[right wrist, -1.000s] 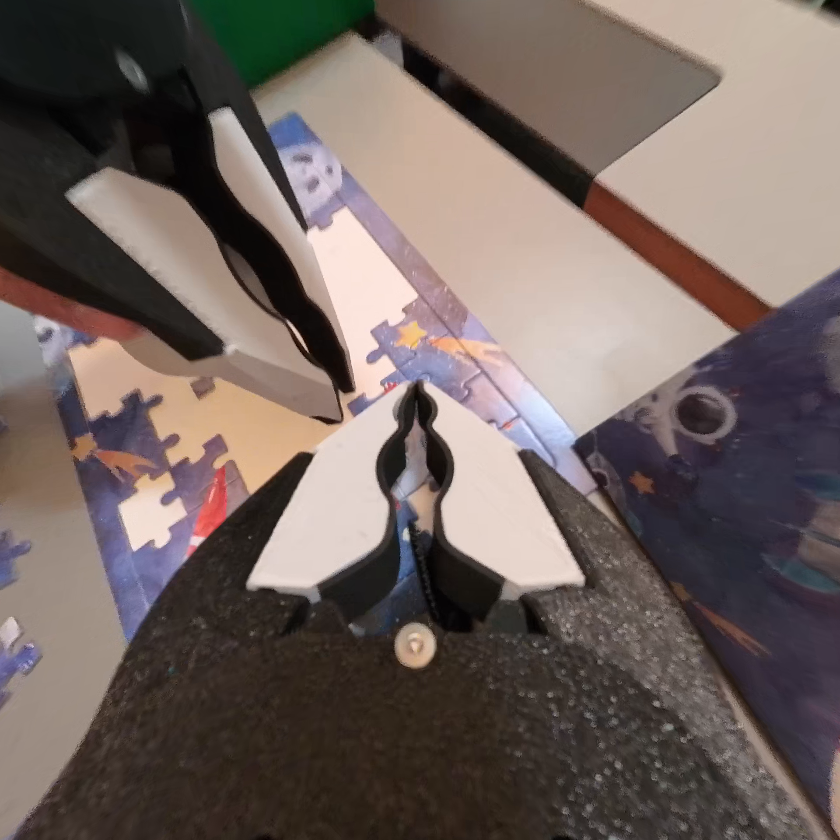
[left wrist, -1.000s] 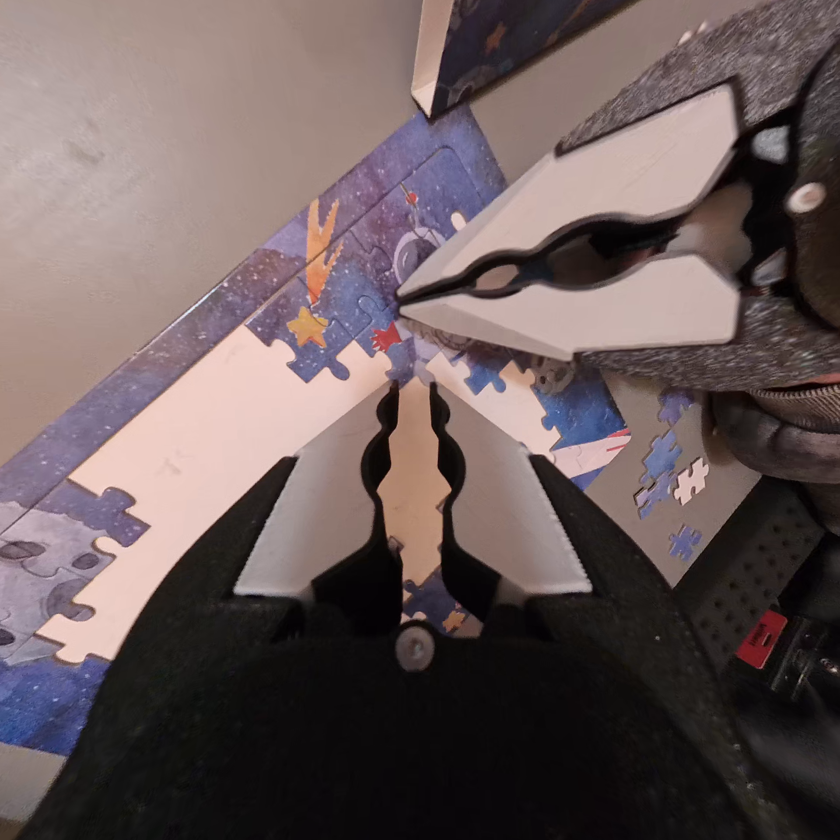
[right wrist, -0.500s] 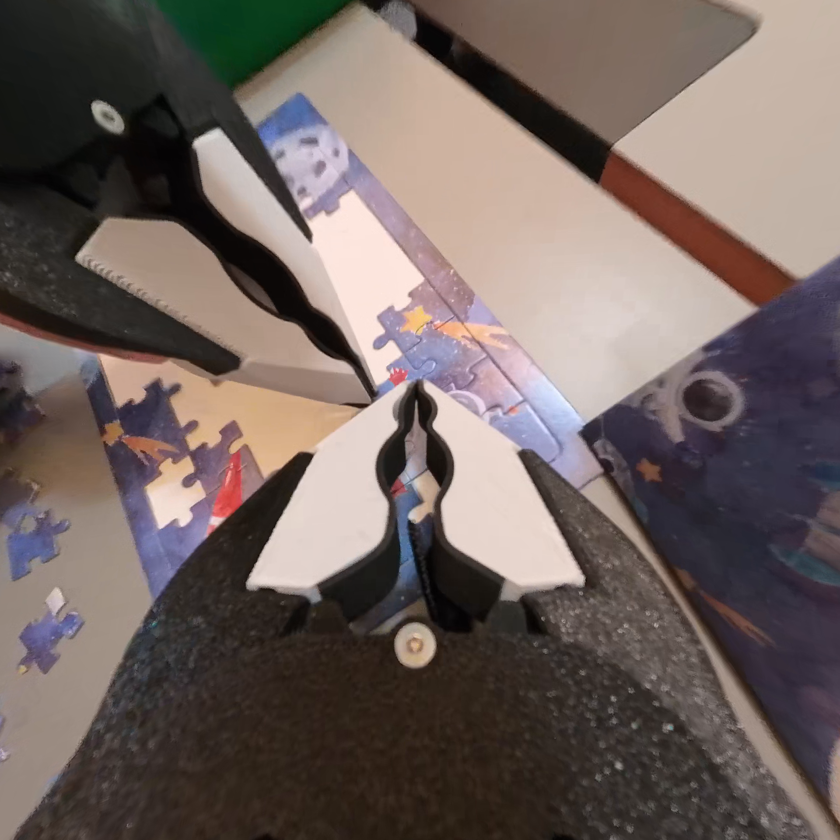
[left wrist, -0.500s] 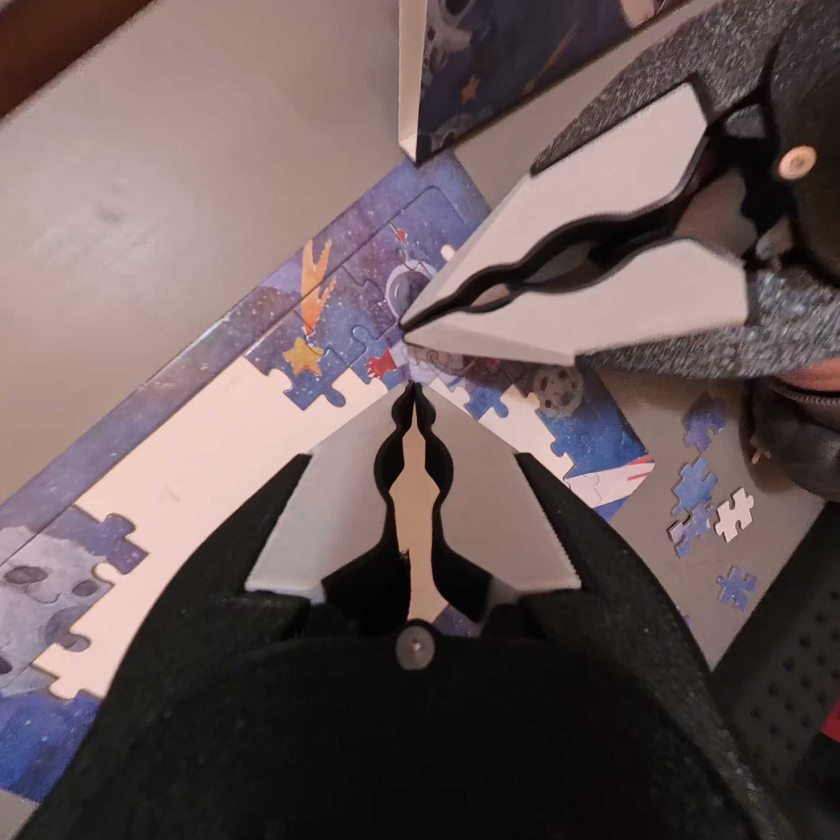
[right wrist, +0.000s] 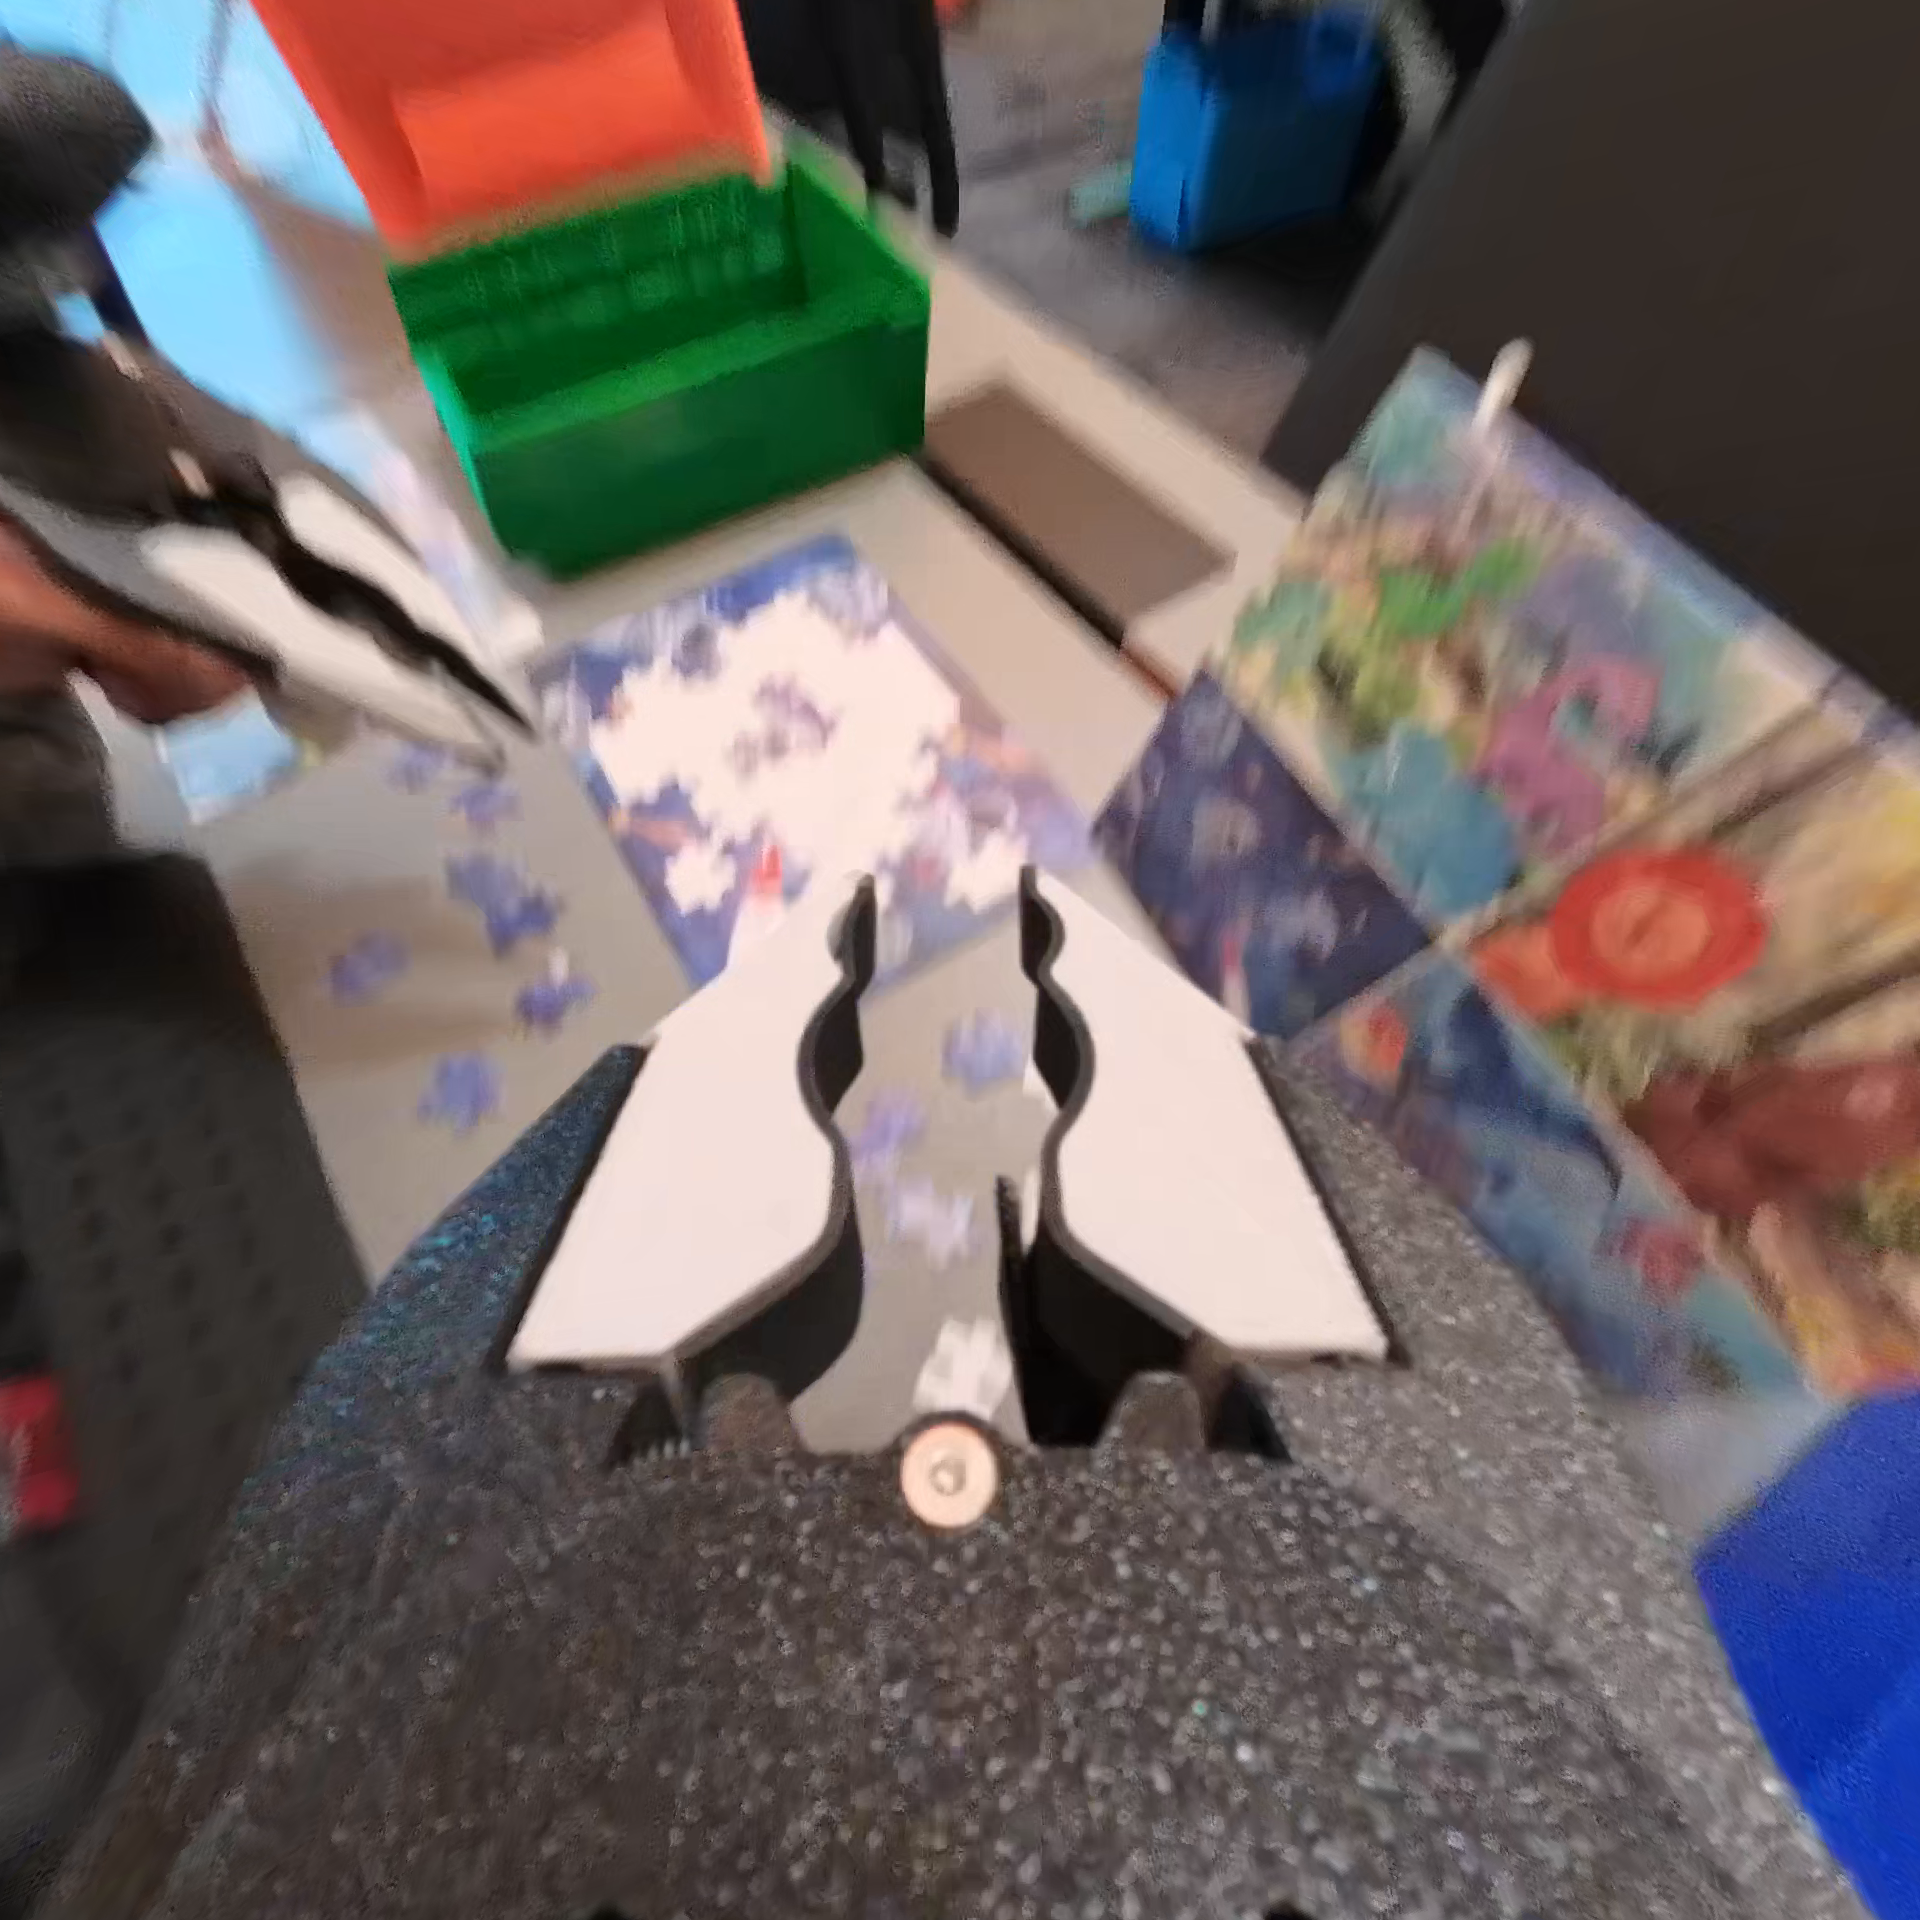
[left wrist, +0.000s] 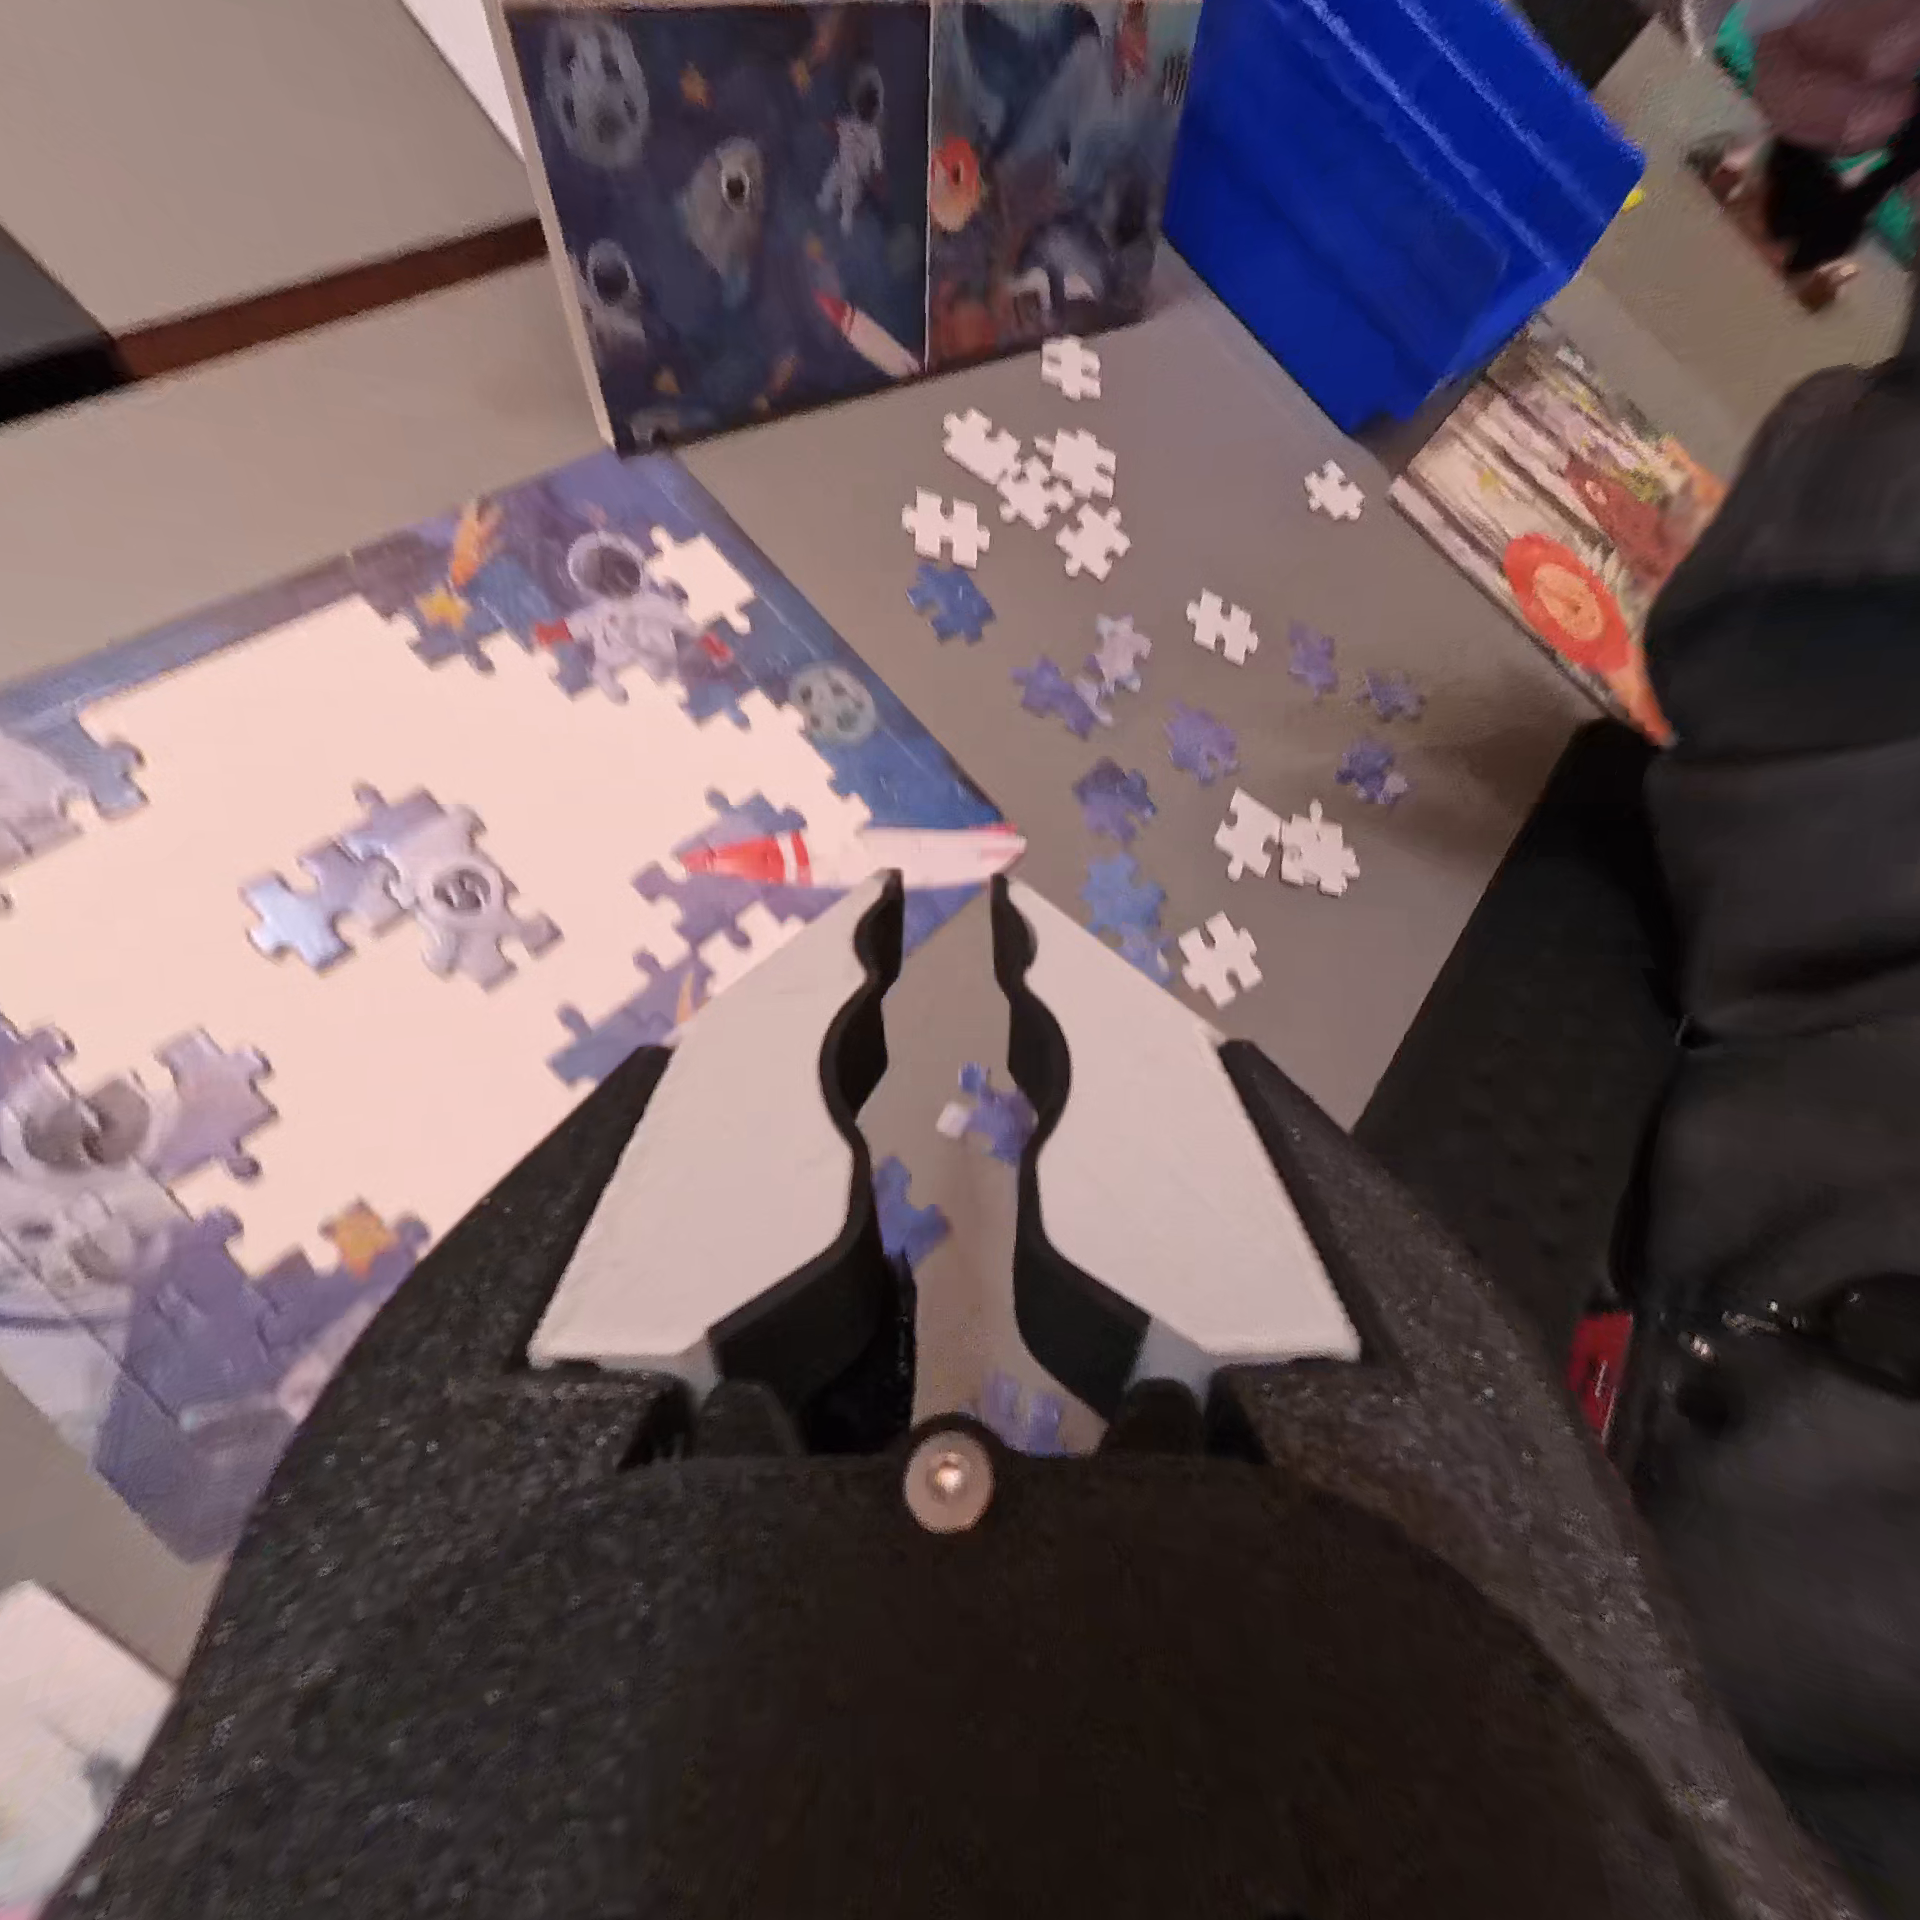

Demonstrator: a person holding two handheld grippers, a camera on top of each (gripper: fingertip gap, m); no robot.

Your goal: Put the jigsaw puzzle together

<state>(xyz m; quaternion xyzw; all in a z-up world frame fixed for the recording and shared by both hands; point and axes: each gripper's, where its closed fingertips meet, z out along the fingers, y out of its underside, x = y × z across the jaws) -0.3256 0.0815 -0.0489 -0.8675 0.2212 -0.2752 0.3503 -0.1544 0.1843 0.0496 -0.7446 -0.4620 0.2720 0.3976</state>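
The space-themed puzzle board [left wrist: 312, 727] lies on the grey table, part filled, with a large bare white middle; it shows blurred in the right wrist view [right wrist: 790, 748]. Loose pieces [left wrist: 1122, 665], some face down and white, are scattered to its right. My left gripper [left wrist: 943, 883] is open and empty, raised over the board's near right corner. My right gripper [right wrist: 945, 883] is open and empty, raised above loose pieces [right wrist: 982, 1039]. The left gripper also shows far left in the right wrist view [right wrist: 343, 634].
A puzzle box [left wrist: 831, 197] stands behind the board and a blue bin [left wrist: 1382, 187] to its right. Another colourful box [left wrist: 1548, 551] lies at right. In the right wrist view a green bin [right wrist: 675, 364] with an orange one [right wrist: 520, 104] stands at the back. One gripper's finger ends stand about 20 centimeters off the other's.
Both grippers have pulled up and back from the astronaut corner of the board and opened. The views now take in the whole board and the loose pieces.
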